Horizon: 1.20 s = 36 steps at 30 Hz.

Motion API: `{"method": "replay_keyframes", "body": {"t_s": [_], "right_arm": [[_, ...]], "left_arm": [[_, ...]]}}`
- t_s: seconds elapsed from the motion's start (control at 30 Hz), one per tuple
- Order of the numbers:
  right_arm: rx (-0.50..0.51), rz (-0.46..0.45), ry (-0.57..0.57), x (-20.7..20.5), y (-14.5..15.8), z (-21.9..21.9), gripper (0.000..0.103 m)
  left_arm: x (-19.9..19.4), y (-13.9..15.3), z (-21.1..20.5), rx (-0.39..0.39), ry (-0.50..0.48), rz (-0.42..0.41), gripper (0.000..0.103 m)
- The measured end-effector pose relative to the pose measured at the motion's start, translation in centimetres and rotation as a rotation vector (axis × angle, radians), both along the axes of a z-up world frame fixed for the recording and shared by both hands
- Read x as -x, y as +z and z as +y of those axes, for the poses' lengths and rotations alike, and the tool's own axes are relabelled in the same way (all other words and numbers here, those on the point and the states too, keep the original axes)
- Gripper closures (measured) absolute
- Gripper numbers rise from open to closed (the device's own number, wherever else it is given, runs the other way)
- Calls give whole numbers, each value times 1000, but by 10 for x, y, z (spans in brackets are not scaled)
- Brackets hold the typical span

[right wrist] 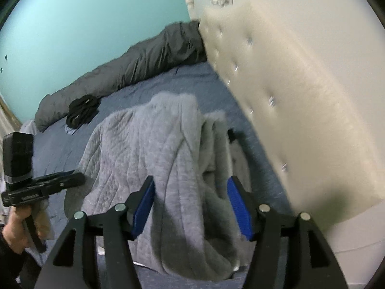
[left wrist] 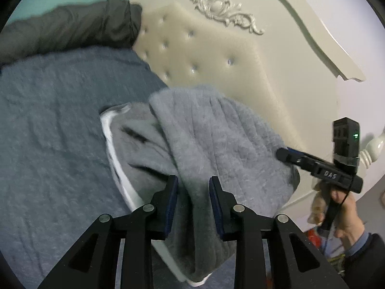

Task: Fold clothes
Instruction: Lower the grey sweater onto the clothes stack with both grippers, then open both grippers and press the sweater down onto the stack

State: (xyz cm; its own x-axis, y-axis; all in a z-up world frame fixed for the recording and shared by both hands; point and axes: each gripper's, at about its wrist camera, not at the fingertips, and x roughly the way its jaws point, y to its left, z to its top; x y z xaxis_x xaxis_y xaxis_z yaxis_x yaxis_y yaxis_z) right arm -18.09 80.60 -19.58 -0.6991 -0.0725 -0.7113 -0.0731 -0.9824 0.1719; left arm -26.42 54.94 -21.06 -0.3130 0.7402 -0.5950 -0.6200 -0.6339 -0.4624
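A thick grey fleece garment (left wrist: 216, 132) with white edging lies bunched on the blue bed cover (left wrist: 48, 120), close to the headboard. My left gripper (left wrist: 192, 187) is shut on a fold of it: the cloth fills the narrow gap between the blue pads. From the right wrist view, the left gripper (right wrist: 81, 178) sits at the left edge of the garment (right wrist: 144, 144). My right gripper (right wrist: 190, 192) stands wide open over the right side of the garment, with cloth lying between its fingers. In the left wrist view, the right gripper (left wrist: 281, 155) touches the garment's right edge.
A cream tufted headboard (right wrist: 300, 96) rises close on the right. A dark grey duvet (right wrist: 144, 55) lies rolled along the teal wall (right wrist: 84, 24). A small black bundle (right wrist: 83, 112) rests on the cover beside it. A person's hand (left wrist: 344, 216) holds the right gripper.
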Motion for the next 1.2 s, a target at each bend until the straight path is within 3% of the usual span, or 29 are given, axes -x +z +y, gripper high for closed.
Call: {"method": "replay_keyframes", "body": {"t_s": [0.17, 0.27, 0.37, 0.7, 0.9, 1.03, 1.2], "right_arm": [[-13, 151, -30, -20, 32, -6, 43], [-29, 169, 38, -15, 45, -26, 80], [-68, 123, 87, 1, 42, -46, 89], [-57, -61, -21, 42, -30, -19, 100], [9, -97, -42, 46, -54, -5, 101], [33, -120, -57, 49, -64, -3, 101], [10, -57, -8, 40, -17, -9, 101]], "left_arm": [[-9, 24, 9, 58, -31, 142, 74], [-10, 29, 21, 85, -57, 171, 74], [-6, 26, 33, 105, -75, 168, 74], [4, -28, 46, 193, -97, 91, 74], [4, -47, 47, 194, -78, 67, 76], [1, -43, 48, 192, -86, 76, 76], [0, -27, 47, 181, -98, 93, 78]]}}
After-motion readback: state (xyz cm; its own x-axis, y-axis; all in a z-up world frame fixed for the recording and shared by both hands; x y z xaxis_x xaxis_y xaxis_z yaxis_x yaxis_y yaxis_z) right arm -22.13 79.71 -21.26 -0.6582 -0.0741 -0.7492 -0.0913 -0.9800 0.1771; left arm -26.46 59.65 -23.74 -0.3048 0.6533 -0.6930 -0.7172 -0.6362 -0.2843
